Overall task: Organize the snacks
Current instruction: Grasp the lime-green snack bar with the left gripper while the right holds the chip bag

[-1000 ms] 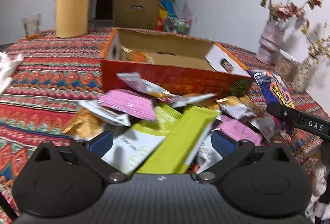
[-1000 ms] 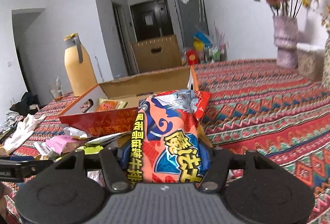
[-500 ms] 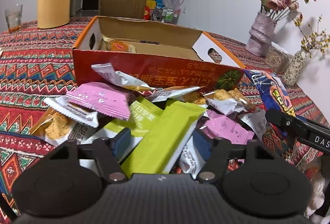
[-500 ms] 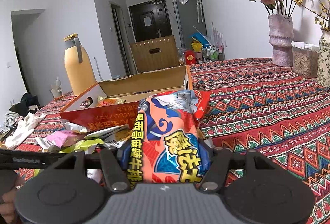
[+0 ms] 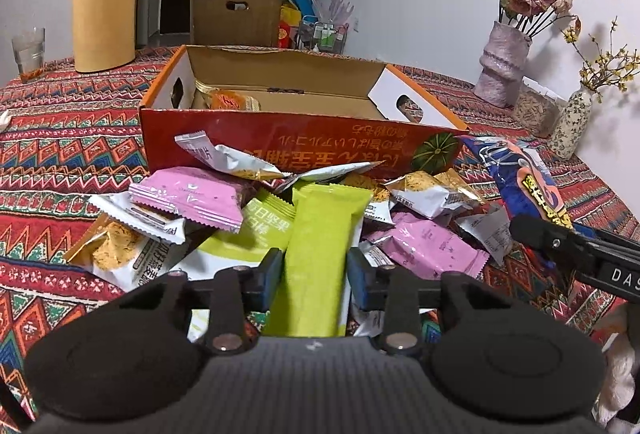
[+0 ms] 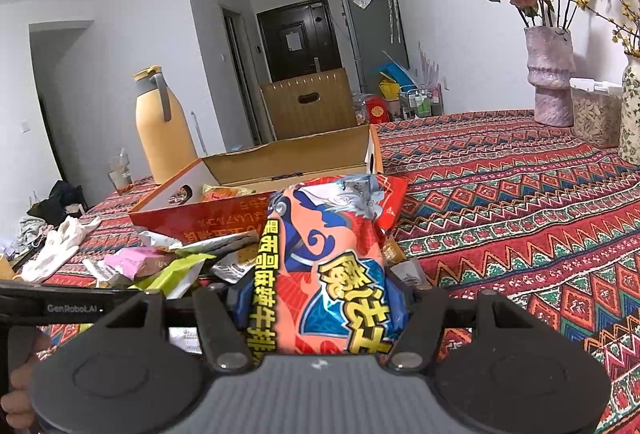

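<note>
Closest to me, my left gripper [image 5: 313, 276] has just been closing its jaws around the long green snack bar [image 5: 320, 246], which lies on top of the pile; a second ago those jaws stood wide on either side of it, and now the blue pads sit right against its edges, so I judge the grip as made or nearly so, though I cannot tell how firmly they press. My right gripper [image 6: 320, 304] is unchanged, its fingers clamped on the orange and blue snack bag [image 6: 324, 266], held up off the cloth. Just beyond the green bar the heap of loose packets is spread on the patterned tablecloth [image 5: 60, 154]: pink wrappers [image 5: 188, 194], silver ones, a biscuit pack. Behind the heap stands the open red cardboard box [image 5: 280, 146], with a few items already inside and plenty of room. To me this means both hands are now loaded, and the next job is carrying each snack over the near wall into the box
</note>
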### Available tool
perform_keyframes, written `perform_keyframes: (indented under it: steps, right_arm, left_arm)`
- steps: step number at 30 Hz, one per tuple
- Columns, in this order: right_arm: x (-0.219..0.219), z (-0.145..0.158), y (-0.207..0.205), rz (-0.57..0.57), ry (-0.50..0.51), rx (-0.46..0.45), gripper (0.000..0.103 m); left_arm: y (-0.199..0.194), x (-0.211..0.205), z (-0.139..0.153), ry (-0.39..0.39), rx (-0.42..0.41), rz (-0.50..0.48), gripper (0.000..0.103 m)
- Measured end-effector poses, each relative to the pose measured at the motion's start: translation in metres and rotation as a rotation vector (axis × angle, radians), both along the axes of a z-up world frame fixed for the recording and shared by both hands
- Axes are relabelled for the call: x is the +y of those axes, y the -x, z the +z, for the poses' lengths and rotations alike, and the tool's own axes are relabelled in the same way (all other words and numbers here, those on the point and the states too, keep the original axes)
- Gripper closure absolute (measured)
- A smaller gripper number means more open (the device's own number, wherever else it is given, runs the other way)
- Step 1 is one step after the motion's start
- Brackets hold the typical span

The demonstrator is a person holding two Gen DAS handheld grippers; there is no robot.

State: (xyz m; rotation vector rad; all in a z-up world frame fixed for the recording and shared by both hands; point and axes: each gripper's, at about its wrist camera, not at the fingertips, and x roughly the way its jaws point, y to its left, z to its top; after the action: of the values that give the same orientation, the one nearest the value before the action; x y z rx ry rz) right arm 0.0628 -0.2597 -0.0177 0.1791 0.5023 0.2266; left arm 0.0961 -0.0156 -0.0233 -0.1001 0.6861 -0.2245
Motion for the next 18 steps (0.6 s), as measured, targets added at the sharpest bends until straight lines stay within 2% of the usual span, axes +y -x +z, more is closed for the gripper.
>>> perform_keyframes:
  steps: [6,8,11,14,16,18]
  right_arm:
    - [0.002,0.002,0.004,0.009,0.0,-0.009,0.043]
    - [0.002,0.002,0.006,0.011,0.001,-0.011,0.043]
    - [0.002,0.002,0.006,0.012,0.0,-0.012,0.042]
    - [0.002,0.002,0.008,0.011,0.0,-0.014,0.042]
    - [0.001,0.002,0.009,0.01,0.001,-0.014,0.042]
    - [0.002,0.002,0.01,0.009,0.0,-0.013,0.042]
  left_arm:
    - [0.007,-0.002,0.007,-0.014,-0.026,0.002,0.076]
    - [0.009,-0.003,0.009,-0.017,-0.034,0.002,0.086]
    - [0.009,-0.001,0.008,-0.014,-0.02,0.009,0.085]
    - [0.01,0.003,0.005,-0.006,-0.01,0.016,0.062]
    - [0.011,0.006,0.003,0.019,-0.001,0.007,0.036]
    - [0.012,0.006,0.0,0.028,0.011,-0.003,0.034]
